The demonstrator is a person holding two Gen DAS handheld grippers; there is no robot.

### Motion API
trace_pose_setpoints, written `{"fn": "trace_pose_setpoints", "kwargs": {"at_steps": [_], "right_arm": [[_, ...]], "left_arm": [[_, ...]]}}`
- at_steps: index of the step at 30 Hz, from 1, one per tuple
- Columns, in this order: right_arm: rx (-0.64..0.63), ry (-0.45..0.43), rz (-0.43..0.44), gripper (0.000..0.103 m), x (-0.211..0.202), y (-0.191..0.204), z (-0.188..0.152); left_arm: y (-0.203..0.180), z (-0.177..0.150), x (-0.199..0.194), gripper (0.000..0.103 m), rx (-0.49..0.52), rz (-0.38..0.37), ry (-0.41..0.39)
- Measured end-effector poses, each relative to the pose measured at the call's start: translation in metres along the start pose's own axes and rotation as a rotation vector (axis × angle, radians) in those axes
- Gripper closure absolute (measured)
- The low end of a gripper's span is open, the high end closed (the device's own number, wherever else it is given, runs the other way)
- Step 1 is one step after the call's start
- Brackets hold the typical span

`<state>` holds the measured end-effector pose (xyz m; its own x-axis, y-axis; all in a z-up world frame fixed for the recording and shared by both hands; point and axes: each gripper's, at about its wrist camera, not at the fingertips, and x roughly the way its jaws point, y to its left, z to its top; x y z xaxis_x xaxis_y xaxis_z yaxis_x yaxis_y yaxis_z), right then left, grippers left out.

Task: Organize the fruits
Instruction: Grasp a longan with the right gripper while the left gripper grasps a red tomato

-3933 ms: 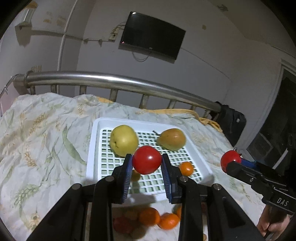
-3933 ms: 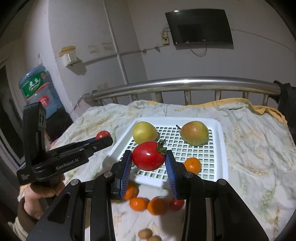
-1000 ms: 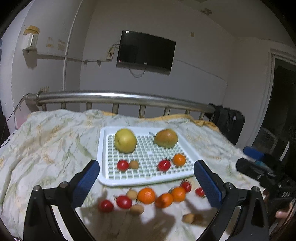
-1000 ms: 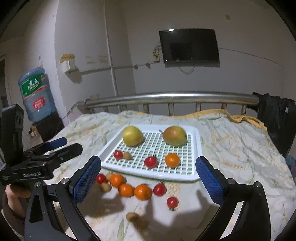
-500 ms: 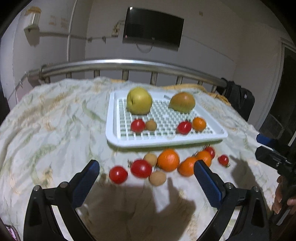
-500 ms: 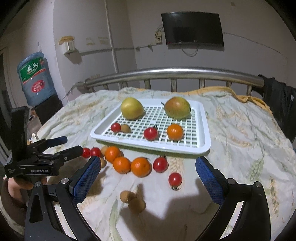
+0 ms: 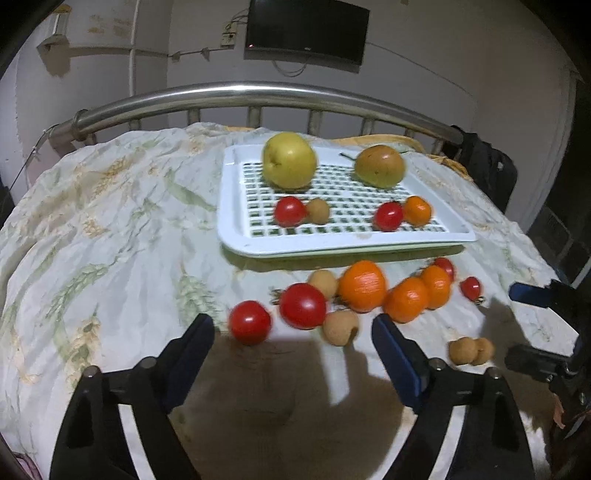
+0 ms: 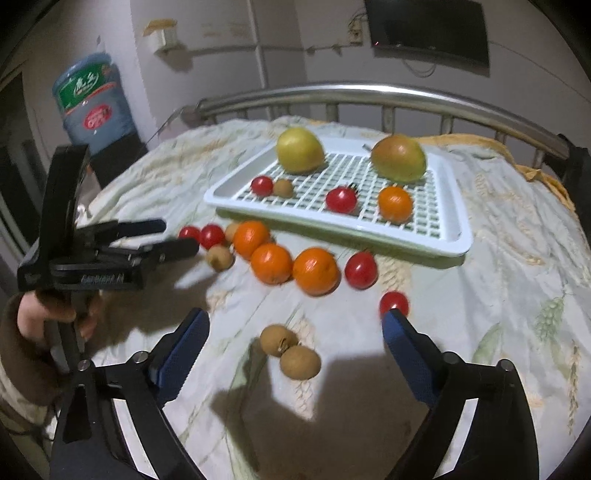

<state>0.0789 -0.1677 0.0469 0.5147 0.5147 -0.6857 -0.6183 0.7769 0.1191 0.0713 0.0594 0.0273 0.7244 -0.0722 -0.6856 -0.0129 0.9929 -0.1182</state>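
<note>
A: Both grippers closing, nothing between the jaws yet. Left gripper nears a tomato; right gripper nears two brown fruits.

B: Risk?

A: Round fruit on soft bedding, tray beyond. An off-centre pinch prob. squirts one away.

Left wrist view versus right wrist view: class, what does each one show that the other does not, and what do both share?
Only the left wrist view shows the right tongs from the side, at its right edge.

Only the right wrist view shows the water bottle and the hand holding the left tongs.

Both show the white tray holding six fruits, the loose fruit in front of it, and the wall screen.
</note>
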Motion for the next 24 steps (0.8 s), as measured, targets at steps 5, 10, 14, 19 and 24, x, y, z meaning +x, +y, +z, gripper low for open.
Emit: {"fn": "trace_pose_setpoints", "kwargs": {"at_steps": [5, 10, 14, 19, 24], "right_arm": [[-0.015, 0.058, 0.029, 0.022, 0.009, 0.001, -0.006], [-0.036, 0.119, 0.028, 0.034, 0.021, 0.003, -0.012], [-0.045, 0.157, 0.022, 0.045, 0.029, 0.004, -0.017], [-0.057, 0.177, 0.012, 0.063, 0.033, 0.003, -0.018], [-0.058, 0.172, 0.01, 0.068, 0.032, 0.003, -0.018]], "left_arm": [[0.013, -0.002, 0.011, 0.031, -0.018, 0.006, 0.038], [0.019, -0.003, 0.019, 0.043, -0.039, -0.007, 0.064], [0.02, -0.004, 0.023, 0.052, -0.037, -0.004, 0.077], [0.023, -0.003, 0.025, 0.068, -0.048, 0.01, 0.077], [0.024, -0.003, 0.025, 0.071, -0.053, 0.015, 0.075]]}}
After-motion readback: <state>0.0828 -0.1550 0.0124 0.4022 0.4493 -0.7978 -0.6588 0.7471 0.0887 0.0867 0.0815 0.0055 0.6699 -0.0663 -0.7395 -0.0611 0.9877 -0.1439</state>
